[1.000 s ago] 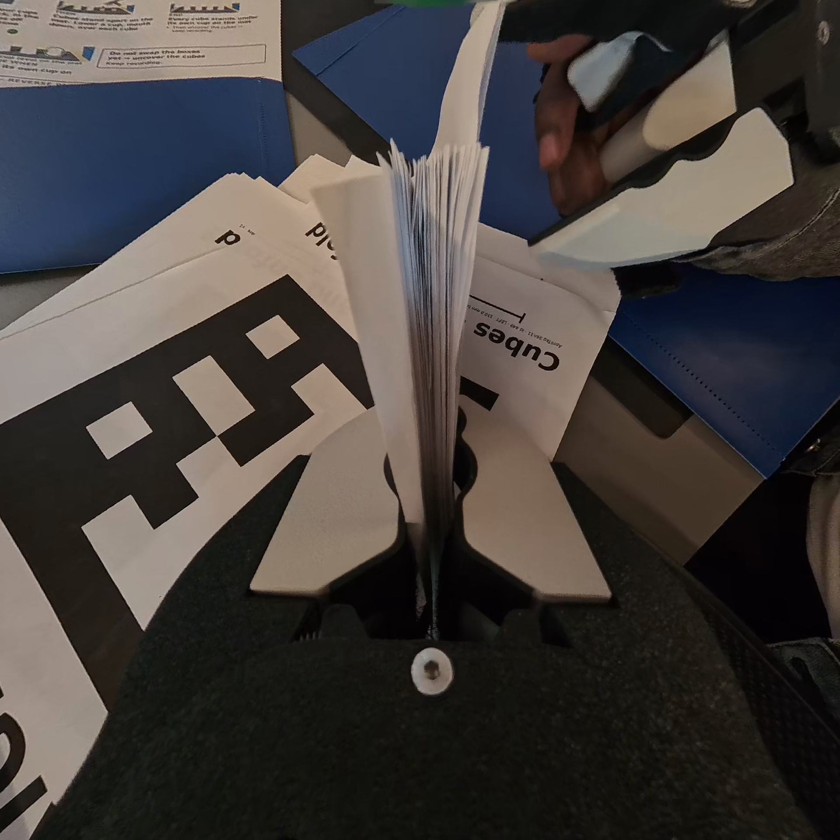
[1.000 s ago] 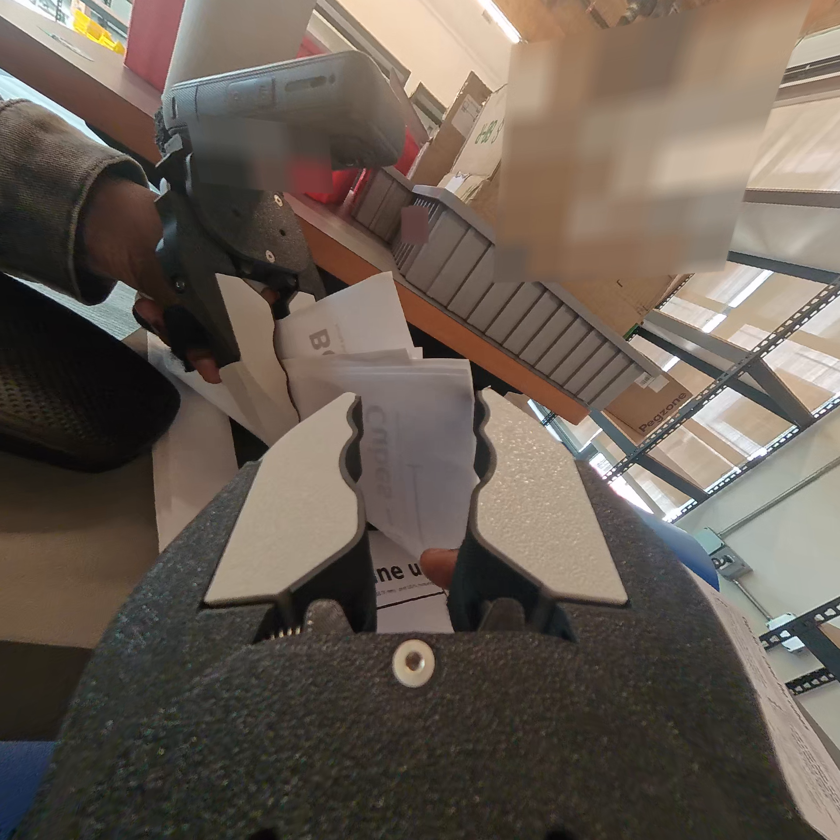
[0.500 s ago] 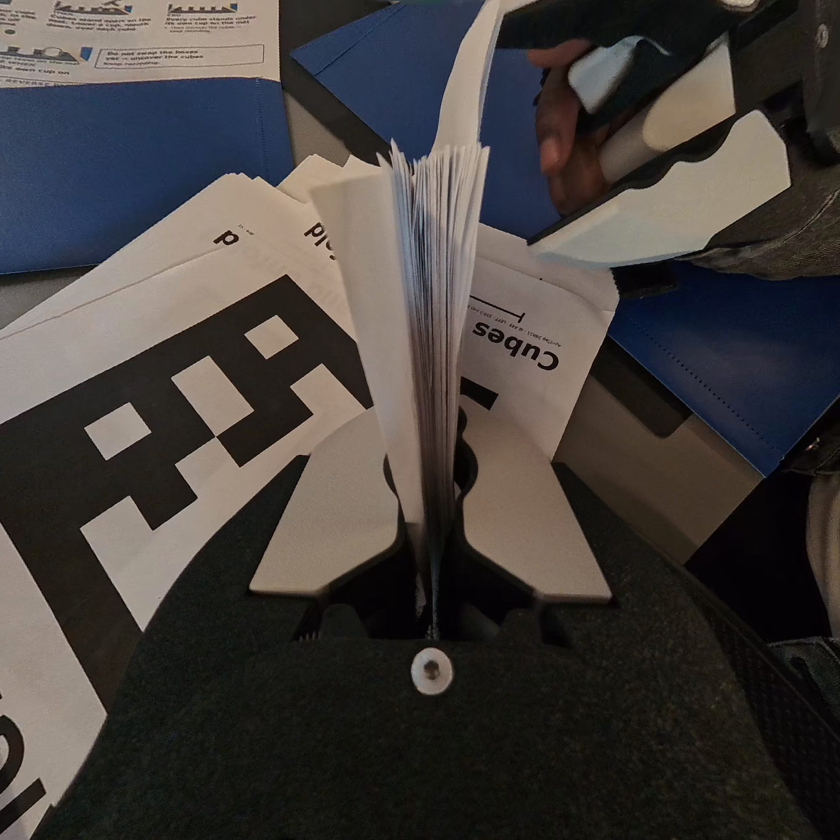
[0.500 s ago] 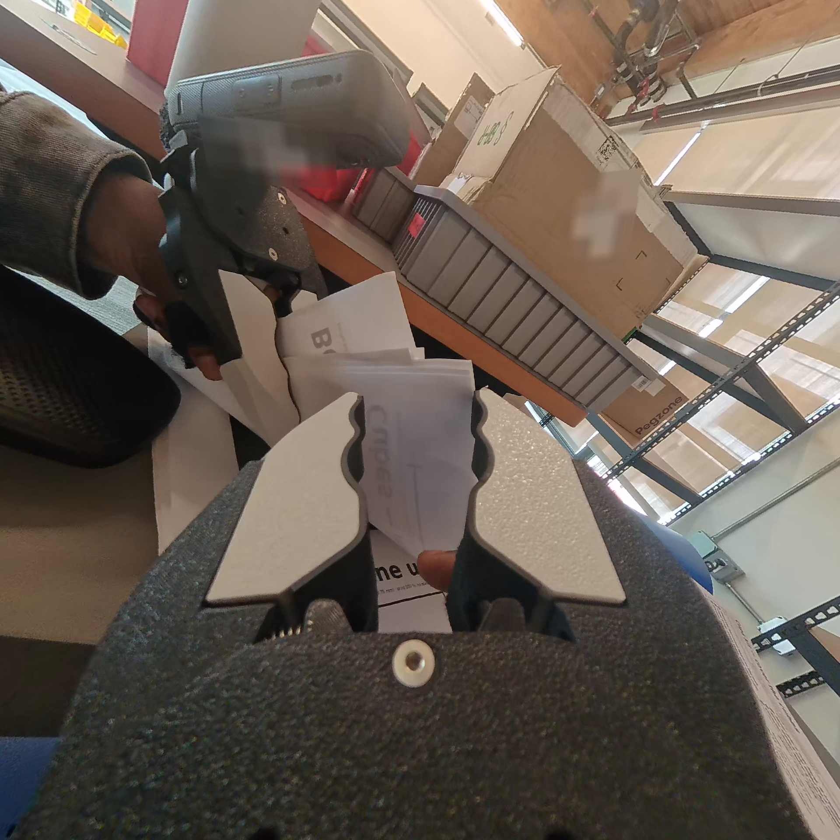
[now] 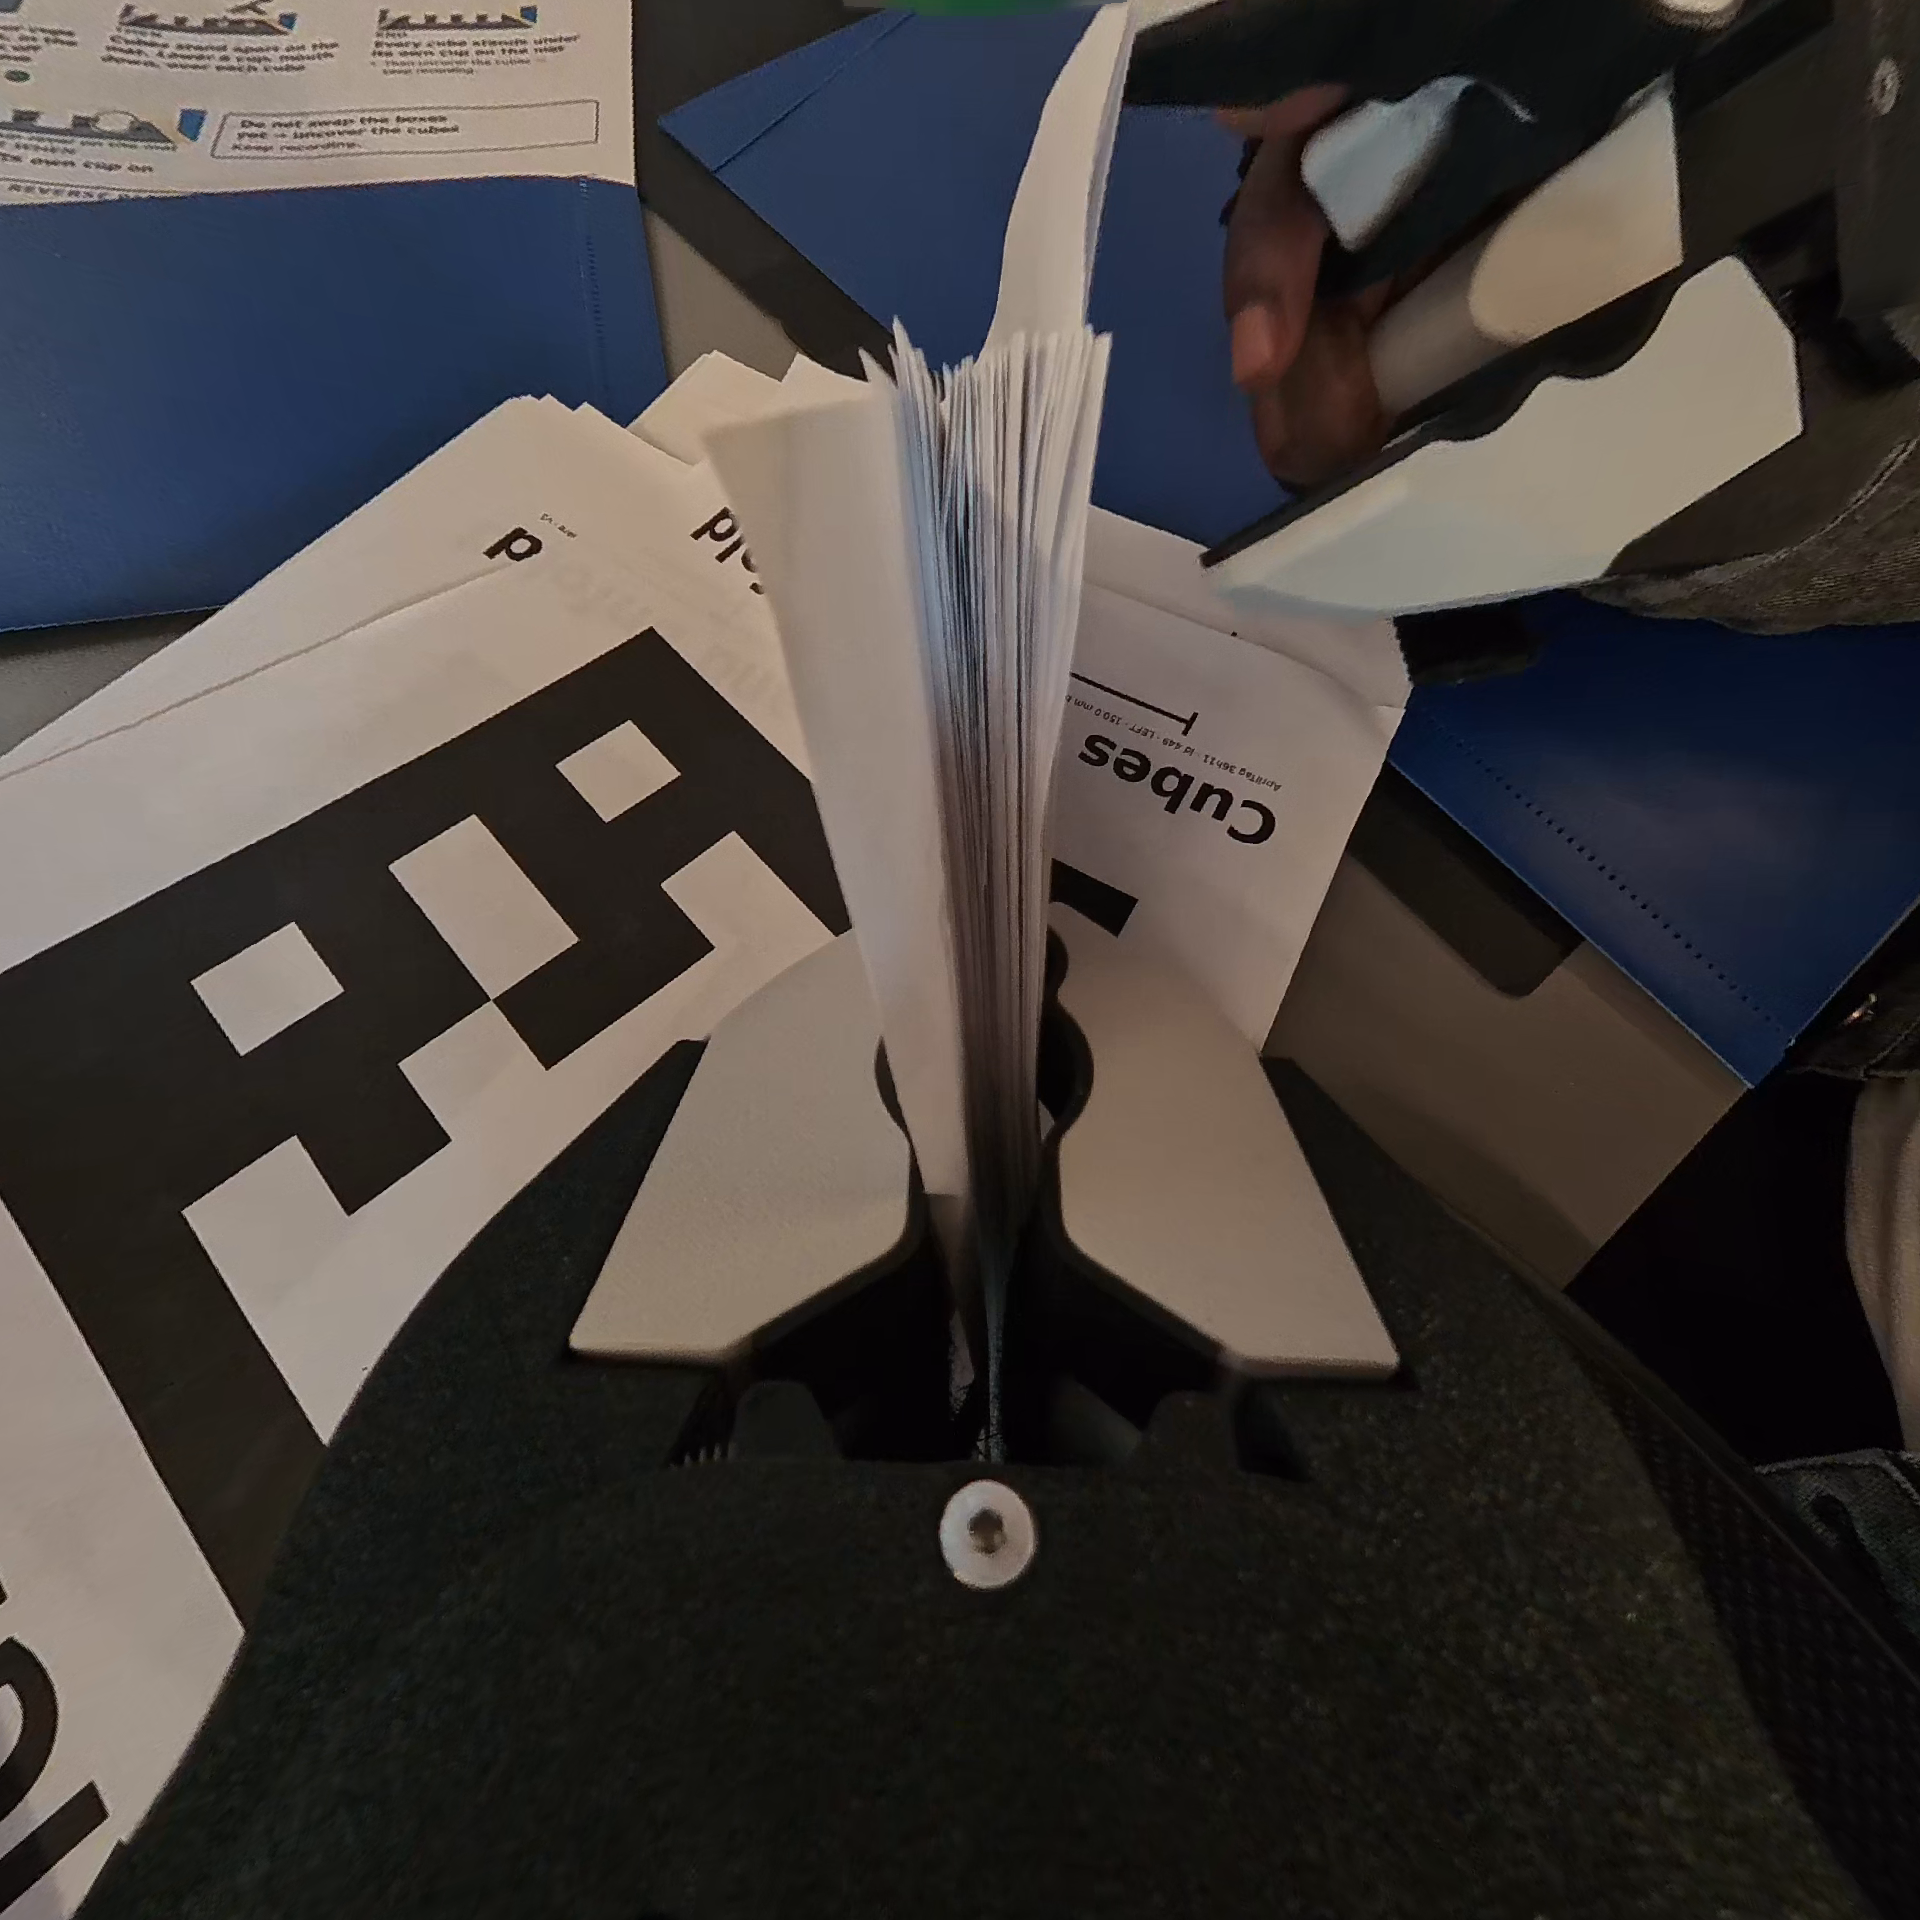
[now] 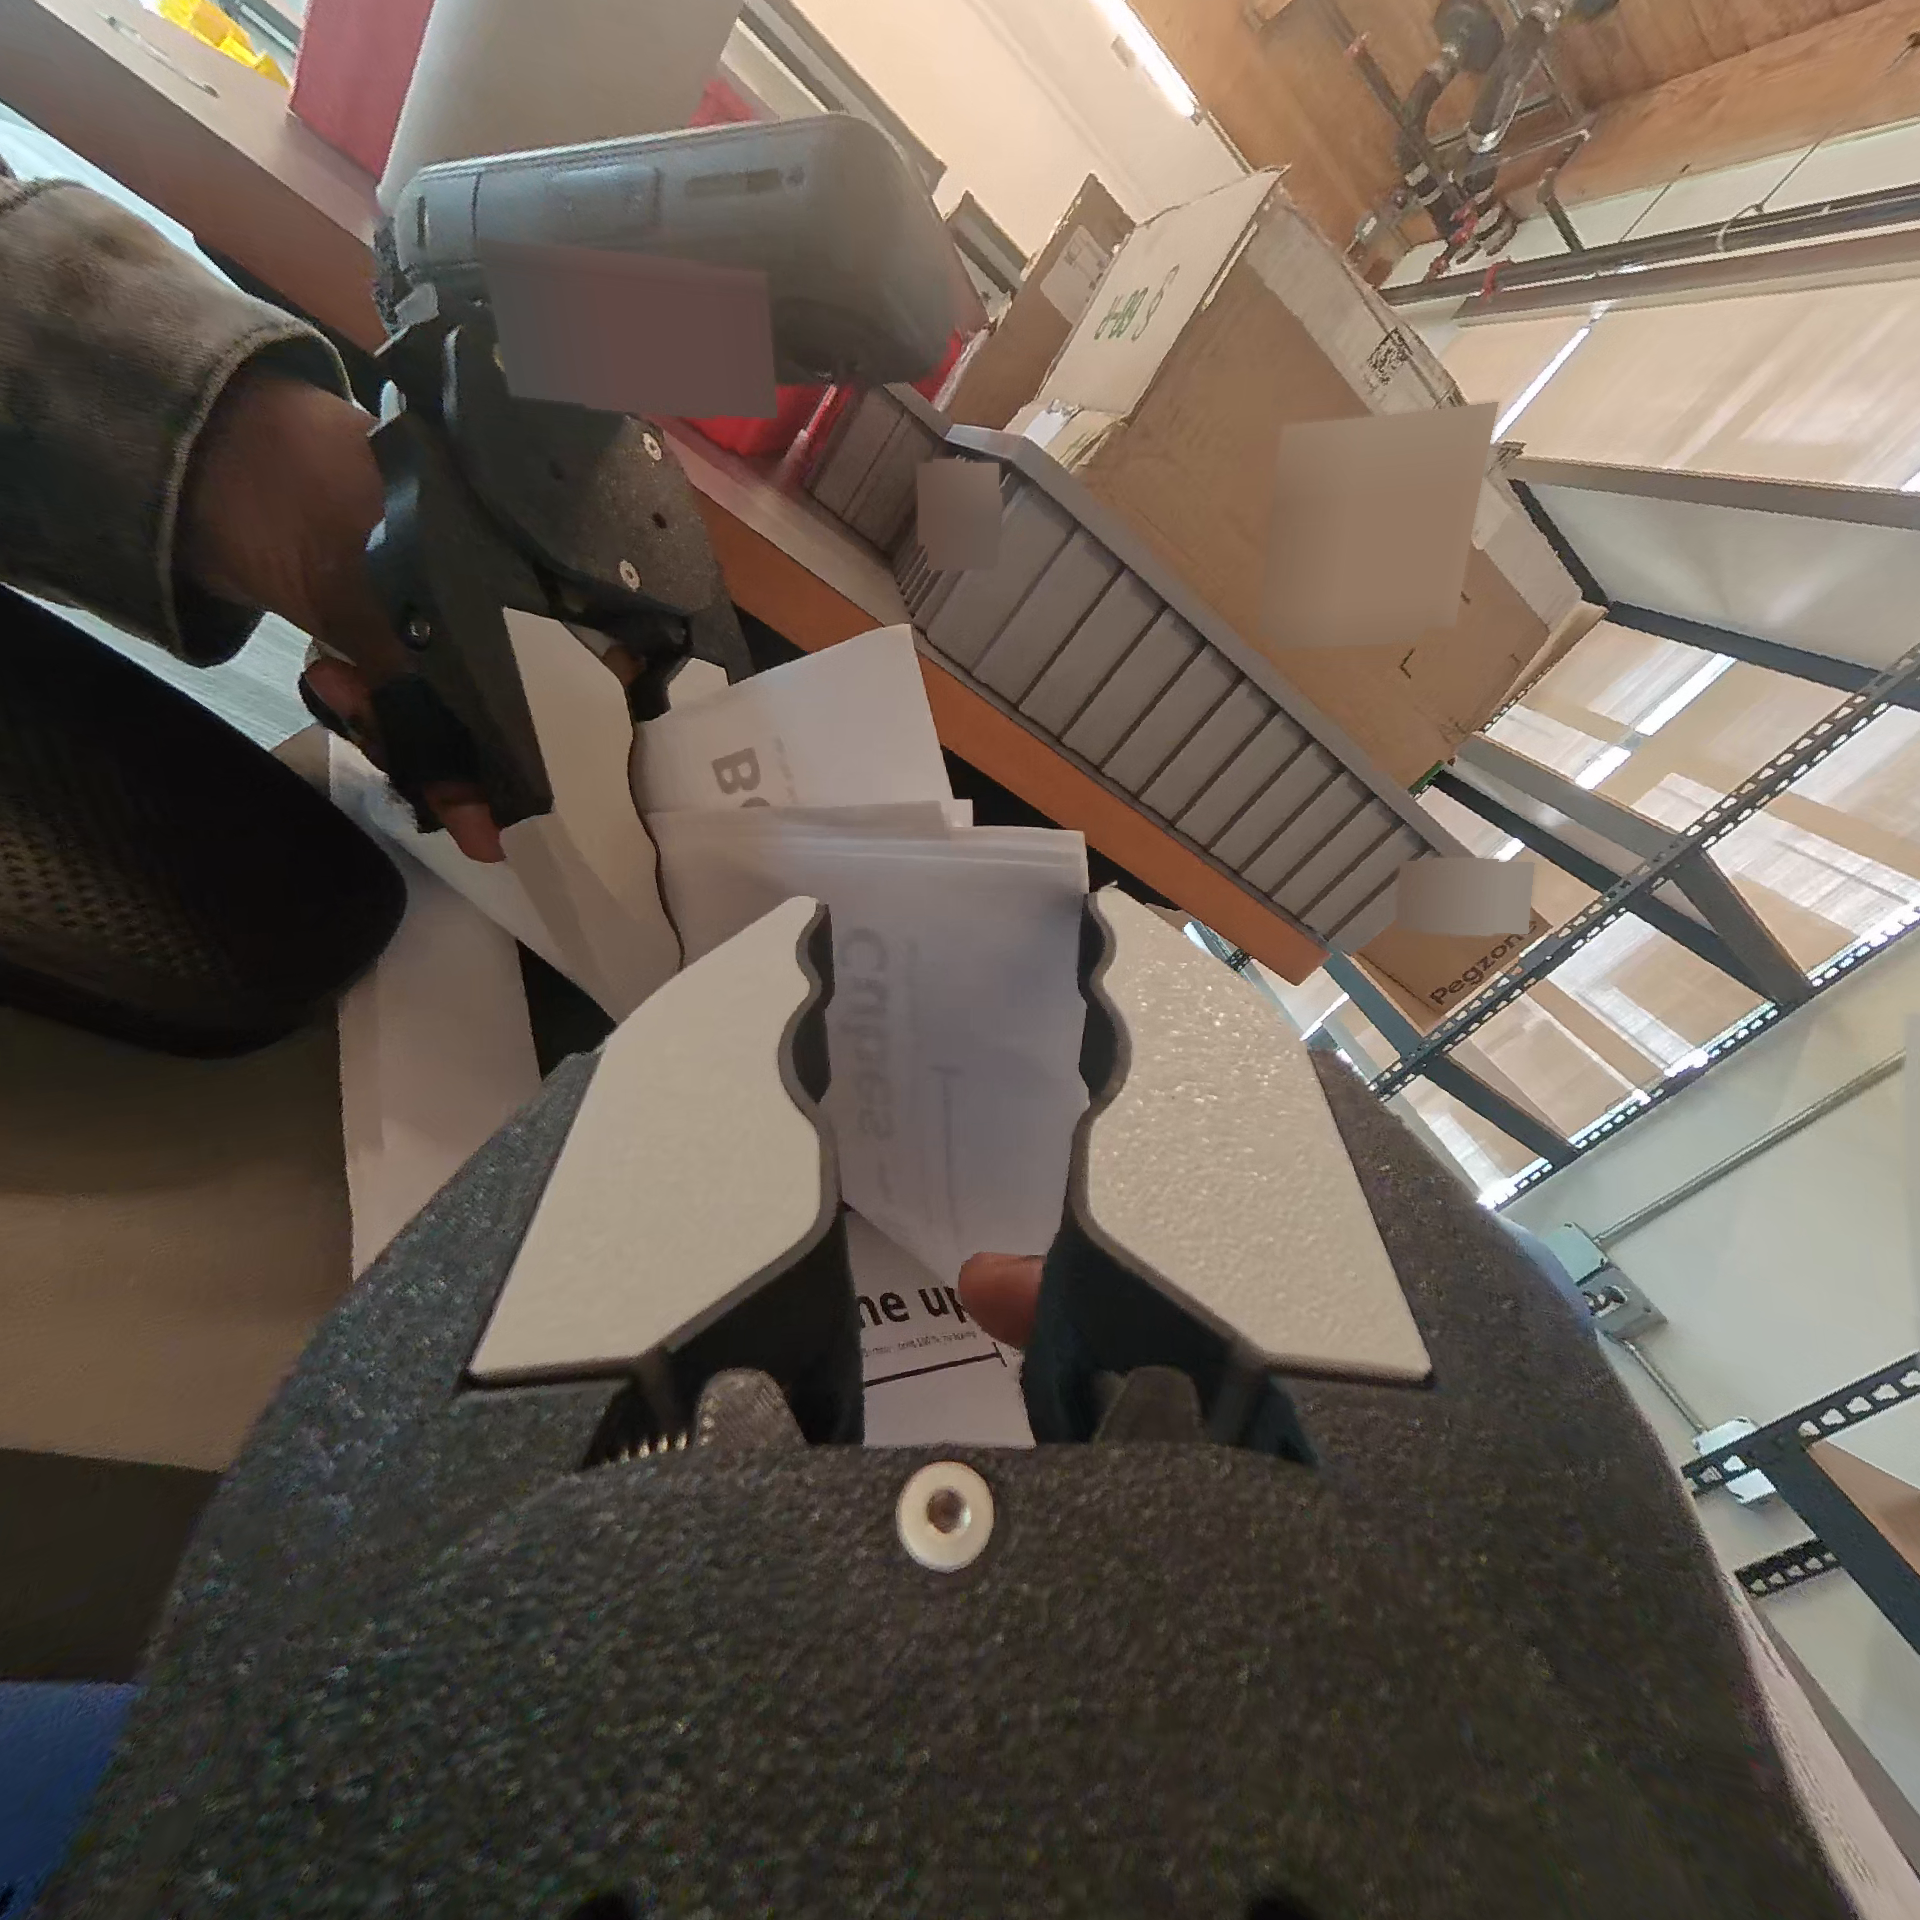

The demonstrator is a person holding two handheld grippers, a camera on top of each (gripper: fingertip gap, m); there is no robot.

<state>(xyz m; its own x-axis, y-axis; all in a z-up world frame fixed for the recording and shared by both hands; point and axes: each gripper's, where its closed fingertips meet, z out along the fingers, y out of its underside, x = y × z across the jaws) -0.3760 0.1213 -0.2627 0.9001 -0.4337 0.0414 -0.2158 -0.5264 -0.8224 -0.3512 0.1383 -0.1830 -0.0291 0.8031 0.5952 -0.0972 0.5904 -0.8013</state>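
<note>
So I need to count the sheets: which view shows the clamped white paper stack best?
The left wrist view: the white paper stack stands edge-on, sheets fanned, pinched in the left claw. The right wrist view shows only the stack's flat faces, beyond the open right claw.

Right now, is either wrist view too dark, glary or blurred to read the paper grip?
Left wrist view: dim but usable, the paper stack sharp between the left gripper fingers, far page edges soft. Right wrist view: bright backlight from the windows, sheet between the right gripper fingers readable, wide-angle bending the shelving.
</note>
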